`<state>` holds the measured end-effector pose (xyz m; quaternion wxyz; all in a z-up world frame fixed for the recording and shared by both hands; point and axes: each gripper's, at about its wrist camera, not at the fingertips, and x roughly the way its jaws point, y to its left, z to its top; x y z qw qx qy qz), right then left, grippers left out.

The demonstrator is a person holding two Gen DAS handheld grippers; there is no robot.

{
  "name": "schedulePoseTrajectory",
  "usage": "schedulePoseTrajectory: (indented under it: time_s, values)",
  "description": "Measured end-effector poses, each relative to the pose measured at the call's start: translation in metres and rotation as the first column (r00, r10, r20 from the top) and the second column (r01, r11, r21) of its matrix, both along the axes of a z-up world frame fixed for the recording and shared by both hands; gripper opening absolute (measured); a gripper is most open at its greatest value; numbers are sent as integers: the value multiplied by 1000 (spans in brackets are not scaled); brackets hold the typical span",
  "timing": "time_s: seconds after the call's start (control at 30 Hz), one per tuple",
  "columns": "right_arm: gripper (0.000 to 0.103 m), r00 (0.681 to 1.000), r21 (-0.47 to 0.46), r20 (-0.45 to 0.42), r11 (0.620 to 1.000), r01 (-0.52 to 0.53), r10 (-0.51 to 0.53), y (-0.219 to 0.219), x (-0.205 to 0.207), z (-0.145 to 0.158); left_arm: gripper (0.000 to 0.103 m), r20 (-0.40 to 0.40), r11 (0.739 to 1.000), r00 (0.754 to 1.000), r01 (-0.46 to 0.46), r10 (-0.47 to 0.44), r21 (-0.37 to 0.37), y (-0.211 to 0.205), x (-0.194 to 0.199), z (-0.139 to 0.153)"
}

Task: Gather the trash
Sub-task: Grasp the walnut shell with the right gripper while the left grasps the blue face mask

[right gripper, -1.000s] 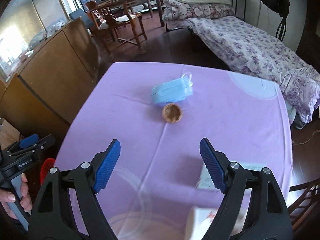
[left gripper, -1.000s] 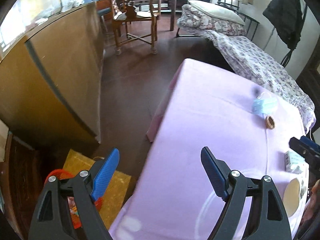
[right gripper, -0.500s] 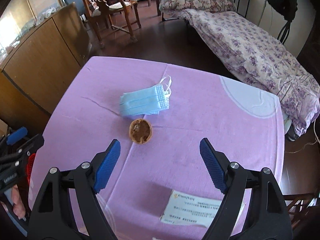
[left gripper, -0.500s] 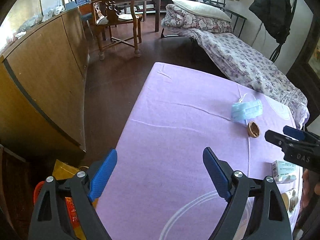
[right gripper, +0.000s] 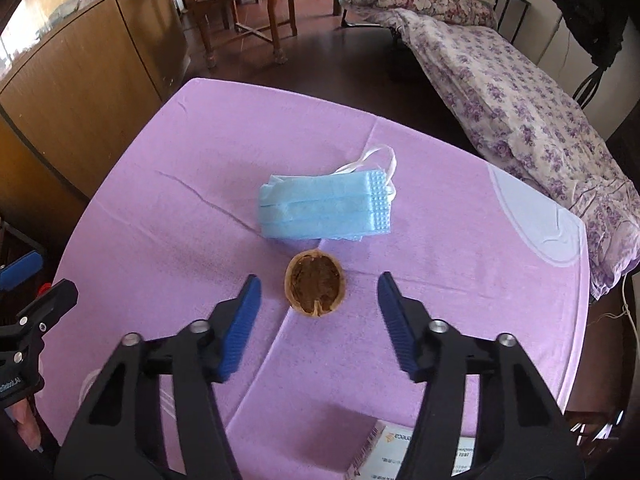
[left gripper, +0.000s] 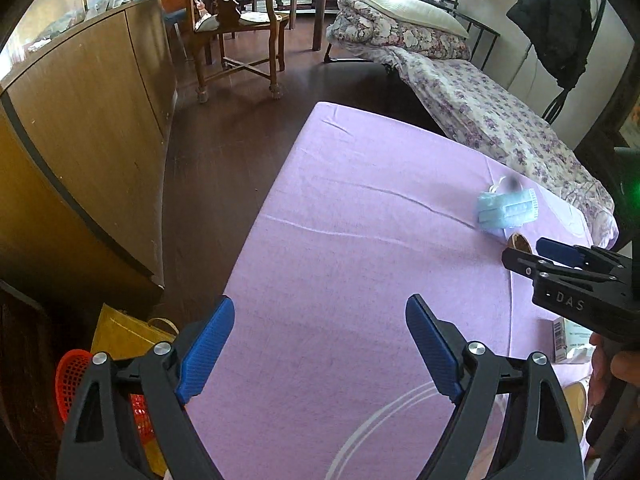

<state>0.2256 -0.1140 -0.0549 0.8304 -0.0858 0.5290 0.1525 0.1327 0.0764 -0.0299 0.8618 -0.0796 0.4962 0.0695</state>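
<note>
**A:** so where was the trash sitting when you looked?

**B:** all on the purple worktop (right gripper: 168,216). A walnut shell half (right gripper: 315,288) lay open side up, and everything else I'd place off that. A folded blue face mask (right gripper: 326,210) lay just beyond it, nearly touching. A small printed box (right gripper: 404,454) lay on the near side of the shell, partly hidden.

**A:** and the grippers?

**B:** the right hand-held gripper (right gripper: 318,310) was spread wide, blue pads either side of the shell, not touching it. The left hand-held gripper (left gripper: 320,344) was also spread, holding nothing, well left of the shell, with a red basket (left gripper: 74,372) on the floor beside it.
</note>
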Motion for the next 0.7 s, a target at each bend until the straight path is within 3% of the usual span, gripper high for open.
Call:
schedulePoseTrajectory:
  time_s: [0.1,0.37,0.53,0.7]
  values:
    - [31,1000,10,-12,1000,-8,8,1,0,-1,86,-1,1000,1000,4,-4,4,-1,0,0]
    - [31,1000,89,15,996,4,-6,-20,-23,15,86,9,999,999,37,-37,32,-12,4,5]
    - [31,998,159,11,985,67,-70,-54,-55,23,86,24,990,991,132,-133,55,-37,19,12]
    - [31,991,195,-13,971,136,-136,-83,-66,16,86,38,963,965,257,-261,84,-77,43,15]
